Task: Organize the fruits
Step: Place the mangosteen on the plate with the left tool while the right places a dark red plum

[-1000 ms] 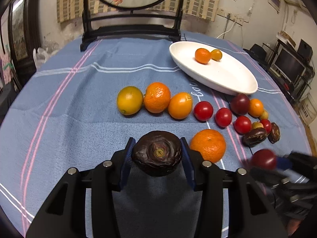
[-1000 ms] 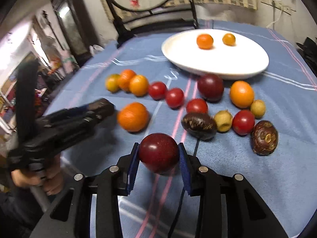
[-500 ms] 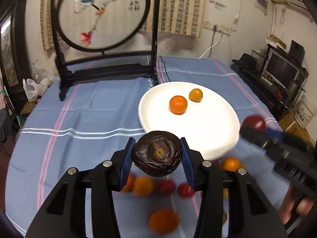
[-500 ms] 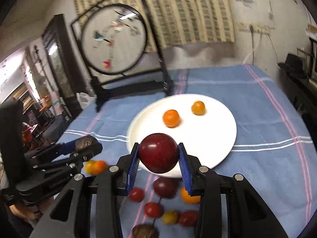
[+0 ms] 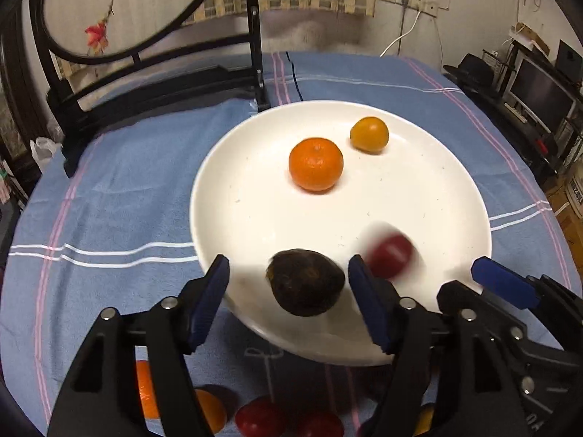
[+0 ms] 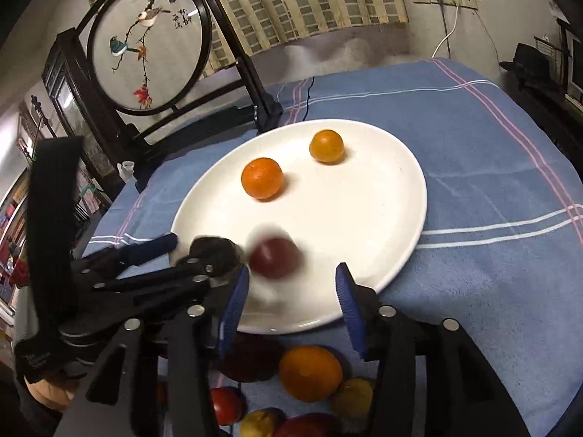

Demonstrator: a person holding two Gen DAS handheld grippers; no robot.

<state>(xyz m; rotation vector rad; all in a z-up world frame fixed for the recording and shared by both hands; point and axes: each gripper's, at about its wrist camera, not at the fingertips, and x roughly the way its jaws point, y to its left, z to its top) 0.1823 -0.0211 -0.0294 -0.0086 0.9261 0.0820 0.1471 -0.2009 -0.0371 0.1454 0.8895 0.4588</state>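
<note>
Both wrist cameras look steeply down from close above the near rim of the white plate (image 5: 204, 196), the left from its left; both share it.

Nothing readable is showing here. Dark brush characters are sitting on the round embroidered screen (image 6: 145, 42) at far left, beside the bird, but they are staying too small to make out.
</note>
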